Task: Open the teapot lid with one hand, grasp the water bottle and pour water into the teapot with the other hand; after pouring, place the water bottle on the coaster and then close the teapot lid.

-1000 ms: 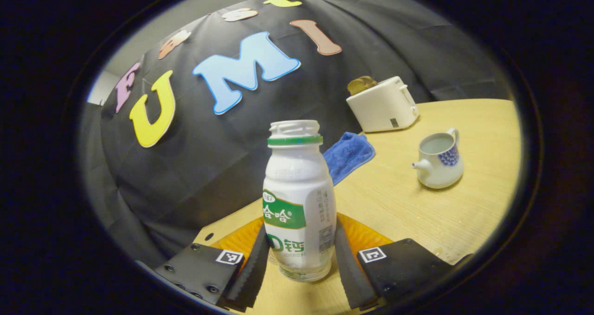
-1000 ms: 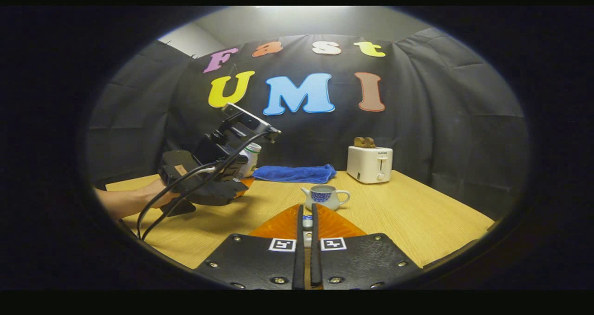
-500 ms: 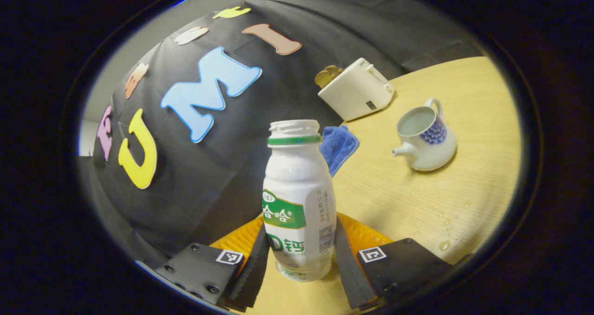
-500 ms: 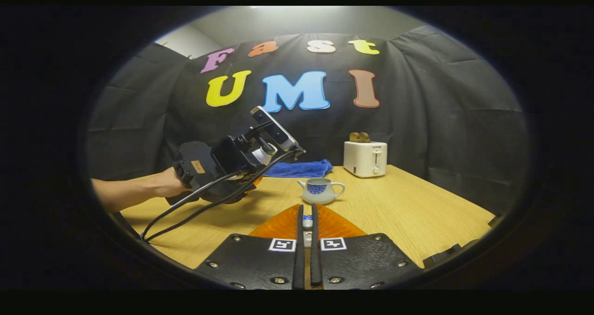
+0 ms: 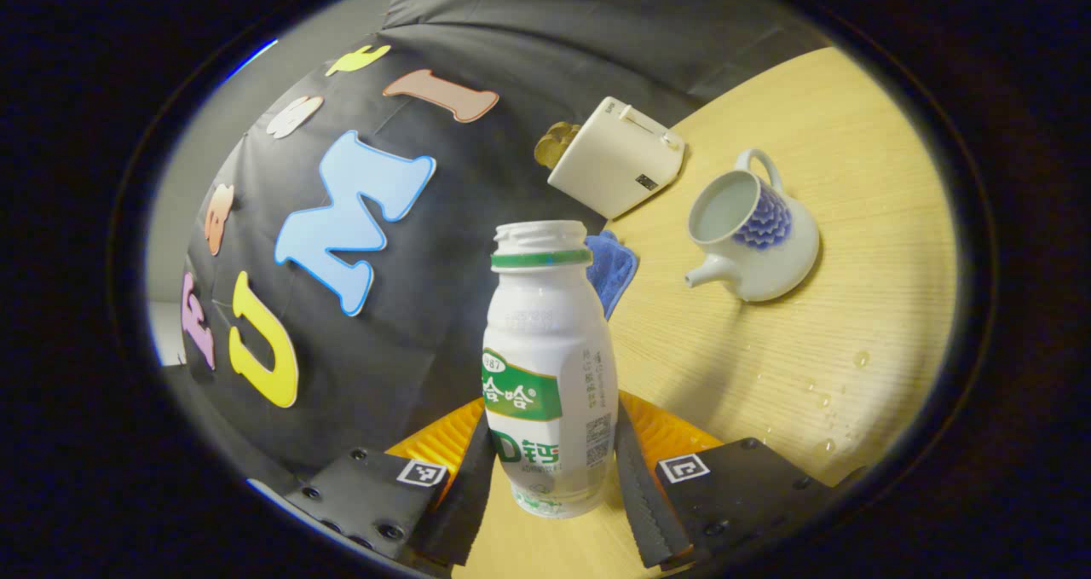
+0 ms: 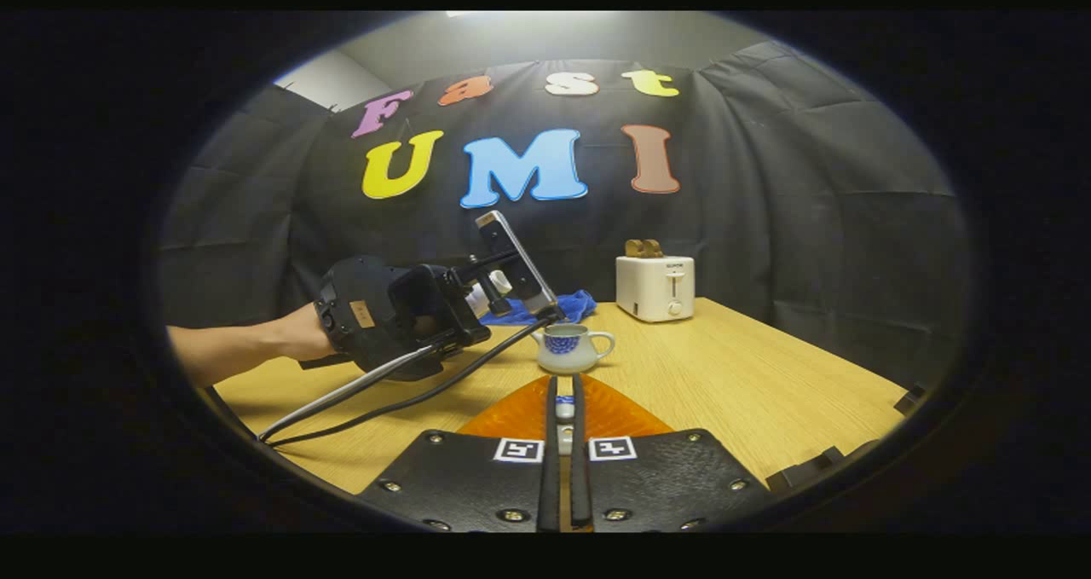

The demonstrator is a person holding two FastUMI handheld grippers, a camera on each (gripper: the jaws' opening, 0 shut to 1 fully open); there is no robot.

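Left gripper view shows the wooden table [image 5: 852, 246] tilted up at the right, ahead of the left claw [image 5: 554, 494]. Beyond the claw and to its right, a white toaster [image 5: 615, 170] stands at the table's far edge. Nearer, to the right ahead of the claw, the teapot [image 5: 754, 238] sits with its lid off and its mouth open. A blue cloth [image 5: 612, 268] lies just behind the water bottle [image 5: 545, 366], which stands uncapped between the left claw's fingers, both pressed on its lower body. Small water drops [image 5: 822, 400] dot the table right of the claw.

In the right gripper view, the right claw [image 6: 562, 468] is narrowed on a small white piece, likely the teapot lid [image 6: 564, 408], though it is too small to be sure. The teapot [image 6: 567, 349] stands straight ahead of it.
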